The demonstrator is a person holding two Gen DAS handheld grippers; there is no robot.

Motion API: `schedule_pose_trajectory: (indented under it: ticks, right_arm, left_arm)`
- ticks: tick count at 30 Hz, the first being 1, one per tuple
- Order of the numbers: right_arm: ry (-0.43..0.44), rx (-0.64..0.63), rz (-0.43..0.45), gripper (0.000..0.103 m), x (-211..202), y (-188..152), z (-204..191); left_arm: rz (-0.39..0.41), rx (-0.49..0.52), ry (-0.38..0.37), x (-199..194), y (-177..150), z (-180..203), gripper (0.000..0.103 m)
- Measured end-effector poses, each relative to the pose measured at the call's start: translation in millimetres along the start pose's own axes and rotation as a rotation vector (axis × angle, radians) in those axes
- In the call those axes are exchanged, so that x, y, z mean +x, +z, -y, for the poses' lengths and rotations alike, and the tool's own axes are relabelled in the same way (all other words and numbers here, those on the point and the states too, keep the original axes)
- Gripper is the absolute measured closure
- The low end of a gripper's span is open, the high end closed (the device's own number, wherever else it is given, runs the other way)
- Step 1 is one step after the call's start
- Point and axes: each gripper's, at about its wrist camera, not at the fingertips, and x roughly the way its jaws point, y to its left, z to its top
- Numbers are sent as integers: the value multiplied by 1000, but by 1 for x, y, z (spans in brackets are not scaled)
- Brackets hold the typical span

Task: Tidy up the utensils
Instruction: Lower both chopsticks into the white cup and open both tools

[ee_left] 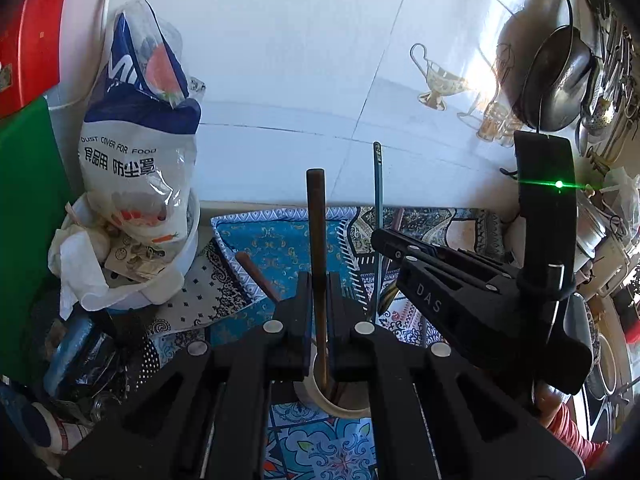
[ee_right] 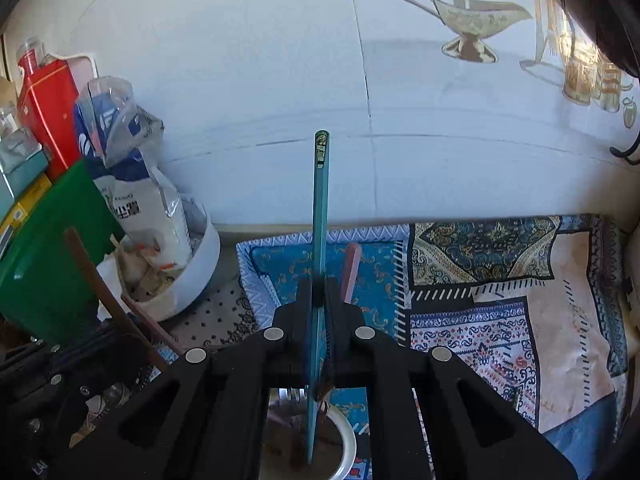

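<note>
My left gripper is shut on a dark brown chopstick that stands upright with its lower end inside a white cup. My right gripper is shut on a teal chopstick, also upright, its lower end in the same white cup. The right gripper shows in the left wrist view, just right of the left one, with the teal chopstick rising from it. Another reddish-brown chopstick leans out of the cup beyond the fingers.
A patterned blue cloth covers the counter. A white bowl with a plastic bag stands at the left by a green board and a red box. A pan hangs at the right on the white tiled wall.
</note>
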Motion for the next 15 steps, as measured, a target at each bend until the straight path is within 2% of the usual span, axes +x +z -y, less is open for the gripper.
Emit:
schedule_pose_trajectory:
  ticks: [10,15]
  right_arm:
    - [44,-75,-125,98,-10,-22,1]
    - [61,-134,-154,97,-27,-23,3]
  left_arm:
    - [-57,36,36,5,-12,14,99]
    - [-54,51,62,-3,-14,24,99]
